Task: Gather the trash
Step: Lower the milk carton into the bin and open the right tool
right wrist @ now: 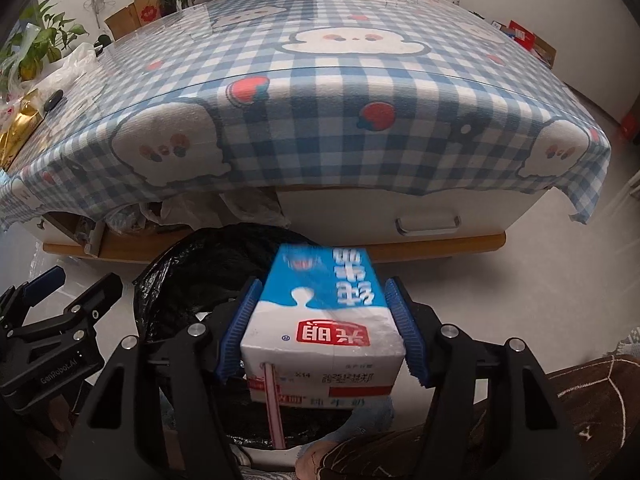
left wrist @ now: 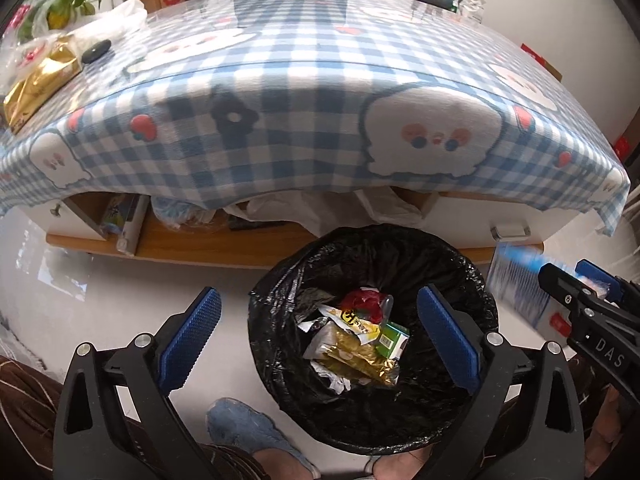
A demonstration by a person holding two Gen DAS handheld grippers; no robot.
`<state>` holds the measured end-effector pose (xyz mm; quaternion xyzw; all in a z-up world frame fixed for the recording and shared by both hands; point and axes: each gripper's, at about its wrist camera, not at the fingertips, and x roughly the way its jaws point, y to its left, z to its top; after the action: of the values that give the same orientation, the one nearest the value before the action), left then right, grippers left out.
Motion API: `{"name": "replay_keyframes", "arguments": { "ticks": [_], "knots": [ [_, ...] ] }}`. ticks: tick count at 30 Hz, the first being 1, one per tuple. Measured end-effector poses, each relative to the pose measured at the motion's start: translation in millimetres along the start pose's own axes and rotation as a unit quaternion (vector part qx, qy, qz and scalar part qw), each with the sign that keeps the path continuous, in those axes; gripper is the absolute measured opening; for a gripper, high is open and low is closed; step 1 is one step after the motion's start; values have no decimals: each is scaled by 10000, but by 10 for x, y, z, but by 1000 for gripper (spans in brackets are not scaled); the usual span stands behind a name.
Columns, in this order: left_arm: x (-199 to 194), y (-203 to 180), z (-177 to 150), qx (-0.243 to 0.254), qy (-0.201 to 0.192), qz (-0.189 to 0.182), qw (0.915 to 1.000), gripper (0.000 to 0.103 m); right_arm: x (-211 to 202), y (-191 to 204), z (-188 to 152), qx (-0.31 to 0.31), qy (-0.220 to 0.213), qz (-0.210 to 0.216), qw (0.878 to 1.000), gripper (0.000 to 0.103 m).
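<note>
Nearest thing: milk carton (right wrist: 320, 320), its straw end sitting closest to the lens, long axis running away along the fingers.
Right tongs (right wrist: 320, 328): clamping the carton's two long sides between blue pads.
Carton versus bin: the black-lined trash bin (right wrist: 192, 272) is lying ahead and to the left of it; the carton is not yet hanging over the opening.
Left tongs (left wrist: 318, 328): gaping wide and empty, hovering directly over the bin (left wrist: 280, 280), wrappers (left wrist: 352, 344) lying inside.
Nearer hand: the left is nearer the bin, but the right is carrying the trash.
</note>
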<state>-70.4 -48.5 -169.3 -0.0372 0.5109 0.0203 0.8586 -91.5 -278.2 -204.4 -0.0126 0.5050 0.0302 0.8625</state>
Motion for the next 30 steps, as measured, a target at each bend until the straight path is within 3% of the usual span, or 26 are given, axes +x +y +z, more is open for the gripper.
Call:
{"name": "replay_keyframes", "arguments": {
  "ticks": [26, 30],
  "knots": [
    [-162, 287, 87, -190, -73, 228, 9995, 97, -103, 473, 84, -387, -206, 346, 9984, 61],
    [-223, 295, 89, -215, -85, 205, 9995, 97, -192, 417, 98, -447, -327, 325, 9979, 78]
  ]
}}
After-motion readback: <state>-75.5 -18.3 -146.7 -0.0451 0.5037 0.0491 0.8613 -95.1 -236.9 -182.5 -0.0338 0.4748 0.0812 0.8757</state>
